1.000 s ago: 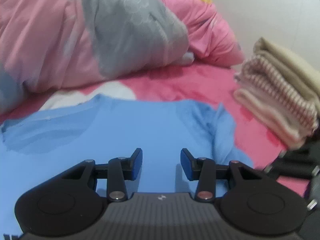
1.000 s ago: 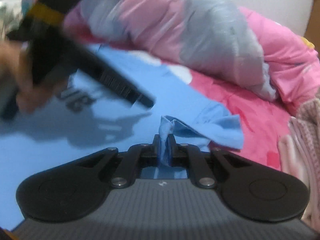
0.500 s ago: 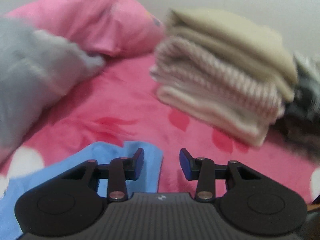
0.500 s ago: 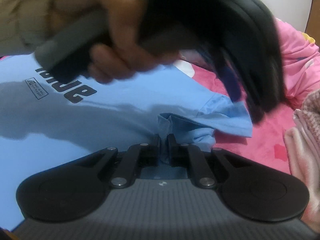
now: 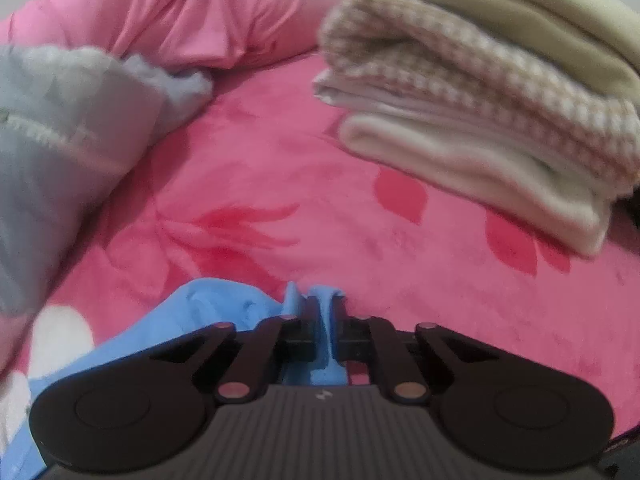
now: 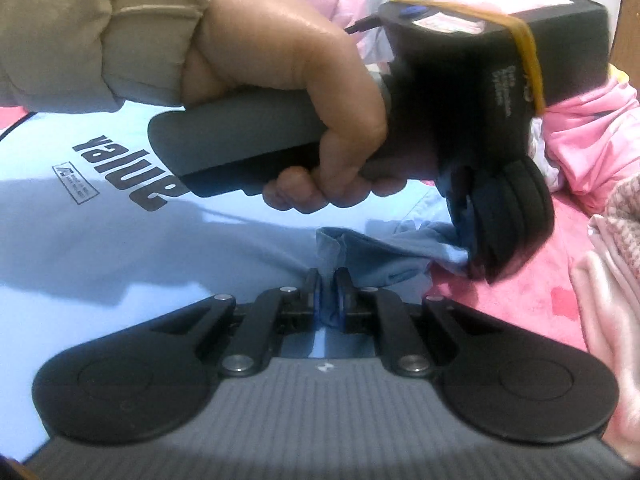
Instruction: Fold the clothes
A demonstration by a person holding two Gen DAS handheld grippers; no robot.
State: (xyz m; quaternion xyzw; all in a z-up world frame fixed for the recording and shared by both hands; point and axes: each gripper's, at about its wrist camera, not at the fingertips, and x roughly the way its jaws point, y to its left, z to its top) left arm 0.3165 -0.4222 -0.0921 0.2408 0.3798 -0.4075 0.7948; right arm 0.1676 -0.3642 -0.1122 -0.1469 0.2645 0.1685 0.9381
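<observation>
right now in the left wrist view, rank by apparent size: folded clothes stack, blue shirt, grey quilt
1. folded clothes stack
2. grey quilt, close to the stack and nearer the lens, so unsure
3. blue shirt, mostly hidden

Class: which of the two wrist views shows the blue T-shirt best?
The right wrist view: the blue T-shirt spreads flat with its dark print readable, and both the right gripper and the left gripper pinch its edge. The left wrist view shows only a bunched corner by its jaws.
</observation>
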